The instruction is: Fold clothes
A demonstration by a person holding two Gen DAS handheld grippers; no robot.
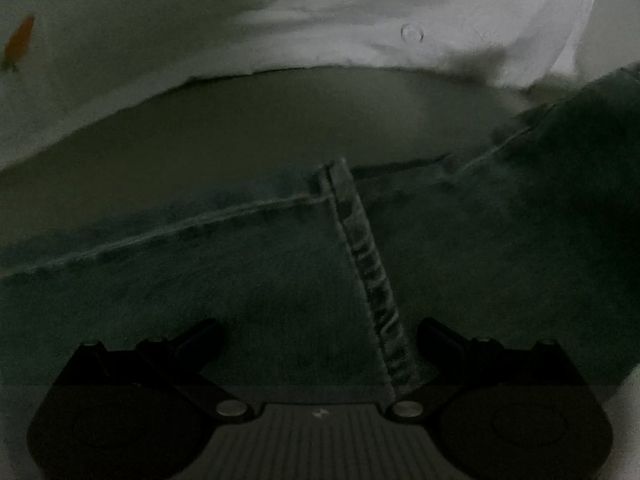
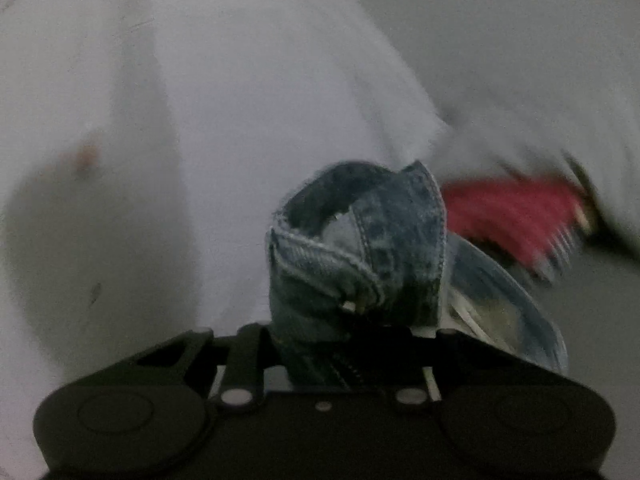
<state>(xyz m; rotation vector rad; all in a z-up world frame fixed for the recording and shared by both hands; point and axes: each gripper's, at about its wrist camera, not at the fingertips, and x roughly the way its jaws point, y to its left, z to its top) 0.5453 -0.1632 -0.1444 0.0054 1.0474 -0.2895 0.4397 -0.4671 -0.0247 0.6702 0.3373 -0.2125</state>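
A pair of blue denim jeans (image 1: 280, 264) fills the lower half of the dim left wrist view, with a stitched side seam (image 1: 372, 280) running toward the camera. My left gripper (image 1: 318, 332) is open, its two dark fingers spread over the denim. In the right wrist view, my right gripper (image 2: 352, 328) is shut on a bunched end of the jeans (image 2: 360, 240), which stands up in a crumpled loop between the fingers.
A white garment or sheet (image 1: 400, 20) lies beyond the jeans on the pale surface (image 1: 280, 112). An orange mark (image 1: 18, 42) shows at the far left. In the right wrist view a red cloth (image 2: 516, 208) lies blurred at the right over white fabric (image 2: 200, 120).
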